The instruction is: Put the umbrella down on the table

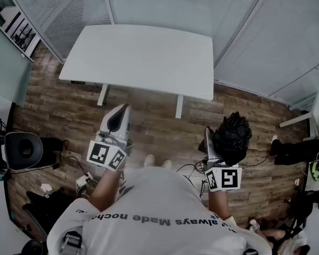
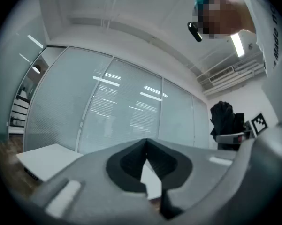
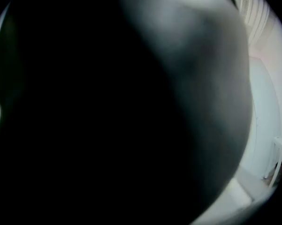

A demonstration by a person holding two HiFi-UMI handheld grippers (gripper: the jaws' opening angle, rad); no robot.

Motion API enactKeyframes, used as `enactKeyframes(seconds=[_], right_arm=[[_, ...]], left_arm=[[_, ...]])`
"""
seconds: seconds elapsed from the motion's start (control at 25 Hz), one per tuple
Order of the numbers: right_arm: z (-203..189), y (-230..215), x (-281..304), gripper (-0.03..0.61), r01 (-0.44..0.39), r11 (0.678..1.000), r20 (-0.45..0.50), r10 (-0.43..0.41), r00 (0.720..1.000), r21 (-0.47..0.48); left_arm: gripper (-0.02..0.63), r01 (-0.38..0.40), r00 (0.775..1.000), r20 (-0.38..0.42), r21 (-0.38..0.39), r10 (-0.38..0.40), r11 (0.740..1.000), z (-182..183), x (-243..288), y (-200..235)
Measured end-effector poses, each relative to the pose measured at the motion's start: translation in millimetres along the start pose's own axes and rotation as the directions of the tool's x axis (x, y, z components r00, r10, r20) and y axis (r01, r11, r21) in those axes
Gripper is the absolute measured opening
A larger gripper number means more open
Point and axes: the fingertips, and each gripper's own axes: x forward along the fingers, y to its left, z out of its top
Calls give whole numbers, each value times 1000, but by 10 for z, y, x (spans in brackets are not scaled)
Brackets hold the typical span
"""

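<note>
Risk judged: the black folded fabric umbrella (image 1: 232,137) is a soft, bulky bundle, so it may be gripped by loose cloth only and could sag or slip out on the way. It could also be released short of the near edge of the white rectangular table (image 1: 143,57), since the right gripper view is fully blocked by dark fabric. The umbrella is pinched between the jaws of the right gripper (image 1: 216,145), held over the wooden floor (image 1: 148,126) and well apart from the table, not yet set down. The left gripper (image 1: 118,120) is pressed together on nothing.
</note>
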Motion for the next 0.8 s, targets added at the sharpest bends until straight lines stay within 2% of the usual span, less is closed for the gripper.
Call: enactKeyframes(seconds=[0.32,0.48,0.8], right_arm=[[6,122,184,236,10,1000,3,-10,1000,-10],[-13,215,289,236,6,1000,7,-6,1000,17],[-51,333,526,236,40,999,1,-40,999,19]], left_arm=[[3,21,1000,3,-12,-21,1000,6,44,186],[3,38,999,4,-18,-38,999,15,59,287],[3,60,998,-5,-20,-60,998,30,133,569]])
